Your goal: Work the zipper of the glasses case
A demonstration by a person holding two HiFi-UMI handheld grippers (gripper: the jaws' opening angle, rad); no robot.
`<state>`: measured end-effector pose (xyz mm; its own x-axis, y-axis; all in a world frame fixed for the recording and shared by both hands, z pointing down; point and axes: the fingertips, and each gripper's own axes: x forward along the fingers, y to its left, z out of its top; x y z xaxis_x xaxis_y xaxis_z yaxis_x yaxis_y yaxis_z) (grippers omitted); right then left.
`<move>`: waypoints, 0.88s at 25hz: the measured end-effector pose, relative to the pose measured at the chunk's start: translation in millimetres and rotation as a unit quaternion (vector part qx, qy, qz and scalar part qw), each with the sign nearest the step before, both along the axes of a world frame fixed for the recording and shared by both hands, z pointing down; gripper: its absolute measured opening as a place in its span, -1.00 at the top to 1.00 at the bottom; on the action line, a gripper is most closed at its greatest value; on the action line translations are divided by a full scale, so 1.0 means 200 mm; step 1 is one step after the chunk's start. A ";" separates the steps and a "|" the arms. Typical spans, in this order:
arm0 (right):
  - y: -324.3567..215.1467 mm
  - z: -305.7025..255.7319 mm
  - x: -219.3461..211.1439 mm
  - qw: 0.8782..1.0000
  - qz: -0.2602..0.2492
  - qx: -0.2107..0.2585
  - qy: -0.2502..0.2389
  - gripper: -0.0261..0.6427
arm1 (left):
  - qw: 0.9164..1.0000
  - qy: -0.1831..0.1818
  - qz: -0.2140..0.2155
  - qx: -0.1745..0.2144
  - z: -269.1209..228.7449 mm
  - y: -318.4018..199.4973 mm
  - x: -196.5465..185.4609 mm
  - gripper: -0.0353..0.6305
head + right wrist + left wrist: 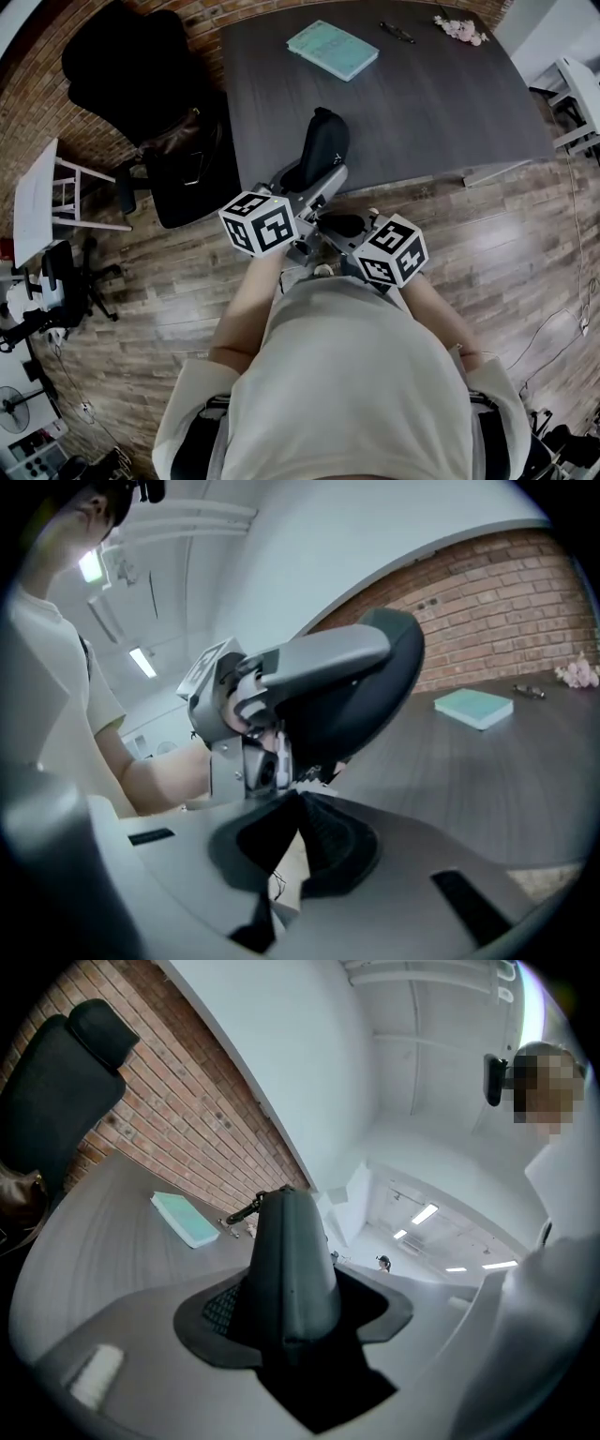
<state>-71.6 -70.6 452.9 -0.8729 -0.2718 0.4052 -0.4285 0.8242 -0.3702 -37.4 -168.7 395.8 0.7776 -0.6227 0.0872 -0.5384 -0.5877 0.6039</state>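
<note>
My left gripper (314, 185) is shut on the black glasses case (324, 141) and holds it out over the near edge of the dark table (441, 112). In the left gripper view the case (286, 1260) rises narrow end forward between the two pads (211, 1316). My right gripper (328, 225) sits just right of the left one, close to the person's body. In the right gripper view its jaws (298, 799) are shut, with their tips right under the case (375, 696) and the left gripper's body. No zipper pull shows between them.
A teal book (333, 49), a pair of glasses (397, 32) and small pink flowers (461, 30) lie at the table's far side. A black office chair (141, 84) stands left of the table, and a white side table (37, 202) farther left.
</note>
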 end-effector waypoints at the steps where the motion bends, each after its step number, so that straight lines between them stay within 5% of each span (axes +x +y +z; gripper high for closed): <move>1: 0.00 0.00 -0.01 1.000 -0.004 -0.005 -0.003 0.91 | 1.000 0.000 0.000 -0.003 0.01 -0.01 0.01 0.12; 9: -0.20 0.16 0.14 0.997 0.060 0.010 0.046 0.89 | 0.999 -0.012 -0.007 -0.045 0.22 -0.21 0.04 0.12; 13: -0.37 0.26 0.36 0.988 0.137 0.006 0.072 0.59 | 0.997 -0.028 -0.013 -0.071 0.37 -0.36 0.09 0.12; 22: -0.73 0.36 0.77 0.968 0.224 0.004 0.110 0.70 | 0.985 -0.103 -0.017 -0.140 0.77 -0.75 0.25 0.11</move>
<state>82.3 -216.3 524.3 -0.5599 -0.6076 0.5633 -0.8113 0.5401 -0.2238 13.3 -317.8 550.2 0.7052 -0.5765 0.4127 -0.6823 -0.3937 0.6160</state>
